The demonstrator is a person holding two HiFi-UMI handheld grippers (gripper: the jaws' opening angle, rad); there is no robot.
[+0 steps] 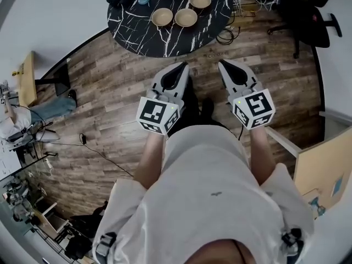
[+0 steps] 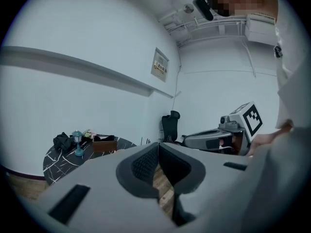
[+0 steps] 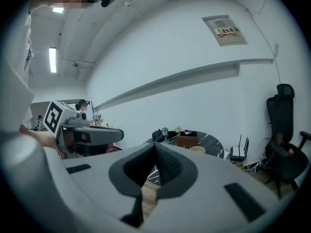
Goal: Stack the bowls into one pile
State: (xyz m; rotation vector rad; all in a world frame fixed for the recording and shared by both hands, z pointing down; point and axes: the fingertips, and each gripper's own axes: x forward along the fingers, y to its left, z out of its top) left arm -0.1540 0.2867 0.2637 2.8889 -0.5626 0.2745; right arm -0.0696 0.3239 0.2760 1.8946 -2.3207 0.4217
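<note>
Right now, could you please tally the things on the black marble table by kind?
Bowls: 3
Brown box: 1
Blue lantern: 1
Black bundle: 1
Total: 6, as far as the views show.

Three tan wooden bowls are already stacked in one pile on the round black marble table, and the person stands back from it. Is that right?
Not quite. The head view shows the tan wooden bowls unstacked: left bowl, middle bowl and right bowl sit side by side on the round black marble table. The person does stand back from it.
</note>
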